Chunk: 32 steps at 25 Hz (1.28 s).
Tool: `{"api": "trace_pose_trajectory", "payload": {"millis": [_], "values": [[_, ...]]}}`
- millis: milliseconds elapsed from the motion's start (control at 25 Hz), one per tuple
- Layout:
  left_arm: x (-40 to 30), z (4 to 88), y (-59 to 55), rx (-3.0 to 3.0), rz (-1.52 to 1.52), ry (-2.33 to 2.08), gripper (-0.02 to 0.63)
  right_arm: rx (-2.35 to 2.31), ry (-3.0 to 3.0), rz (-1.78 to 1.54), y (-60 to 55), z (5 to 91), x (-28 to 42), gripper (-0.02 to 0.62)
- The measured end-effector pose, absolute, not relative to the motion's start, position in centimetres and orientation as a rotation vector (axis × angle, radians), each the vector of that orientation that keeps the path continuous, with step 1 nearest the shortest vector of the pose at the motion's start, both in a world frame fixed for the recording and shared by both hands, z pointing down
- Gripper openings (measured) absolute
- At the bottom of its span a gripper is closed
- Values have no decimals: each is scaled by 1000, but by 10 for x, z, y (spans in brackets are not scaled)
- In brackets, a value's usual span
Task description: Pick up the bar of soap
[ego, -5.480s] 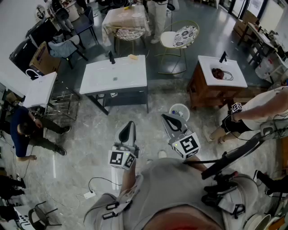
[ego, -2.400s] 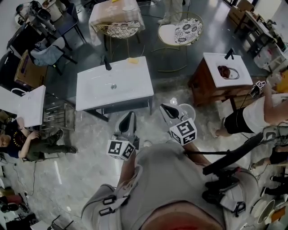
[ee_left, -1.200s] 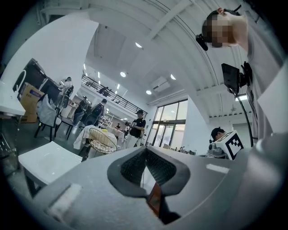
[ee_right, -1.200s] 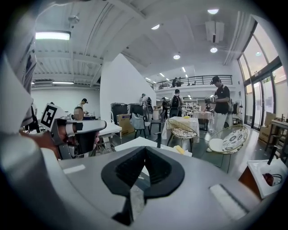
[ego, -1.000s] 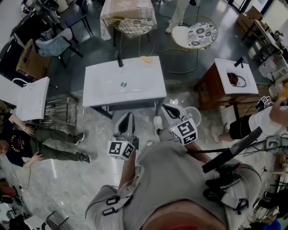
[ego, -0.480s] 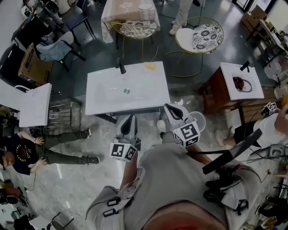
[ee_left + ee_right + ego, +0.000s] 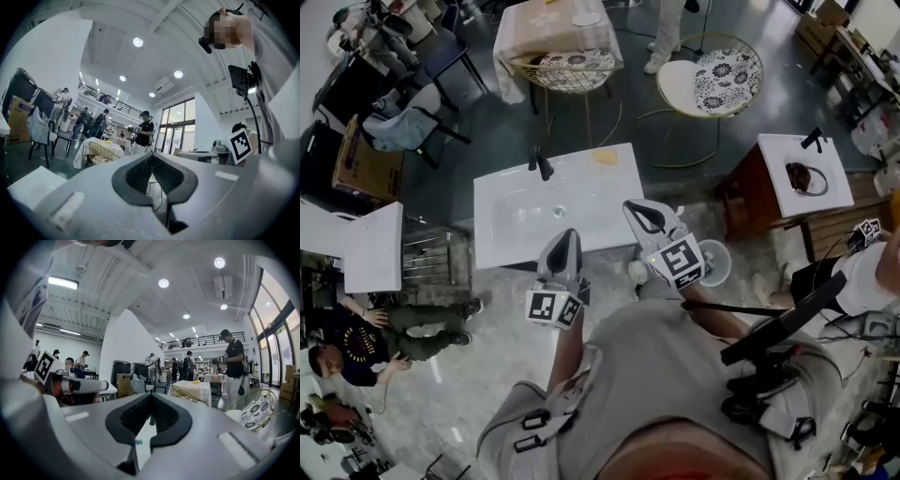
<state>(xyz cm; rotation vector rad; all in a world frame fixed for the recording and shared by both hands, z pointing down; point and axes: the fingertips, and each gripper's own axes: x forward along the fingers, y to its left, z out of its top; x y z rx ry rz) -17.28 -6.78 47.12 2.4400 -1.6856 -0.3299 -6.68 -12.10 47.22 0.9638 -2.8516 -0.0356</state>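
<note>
The bar of soap [image 7: 605,157] is a small yellow-orange piece on the far right corner of the white sink top [image 7: 525,225], right of the black faucet [image 7: 540,165]. My left gripper [image 7: 566,240] hovers at the sink's near edge, its jaws together and holding nothing. My right gripper [image 7: 638,210] reaches over the sink's near right corner, short of the soap, also shut and holding nothing. In the left gripper view the left gripper [image 7: 152,157] points level into the room. In the right gripper view the right gripper [image 7: 150,400] does the same, with white sink surface showing below its pads.
A wooden cabinet with a second white basin [image 7: 795,171] stands at right, and a white bucket [image 7: 713,263] sits on the floor beside my right arm. Beyond the sink are two round chairs [image 7: 711,77] and a draped table [image 7: 551,33]. A person [image 7: 358,333] sits on the floor at left by a white panel [image 7: 371,251].
The sink has drawn closer and both grippers have moved forward up to it. The right gripper now reaches over the sink's near right corner.
</note>
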Motion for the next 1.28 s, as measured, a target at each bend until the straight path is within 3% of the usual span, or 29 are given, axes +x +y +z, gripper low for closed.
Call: {"api": "trace_pose_trajectory", "payload": {"millis": [840,1280], "values": [[-116,469,-222,2493,-317,-1625,-6,957,-2834,-14,-261,492,-34,2],[-123,451,-245,2505,-352,-1555,-6,933,-2825,0,-268,474,-61,2]]}}
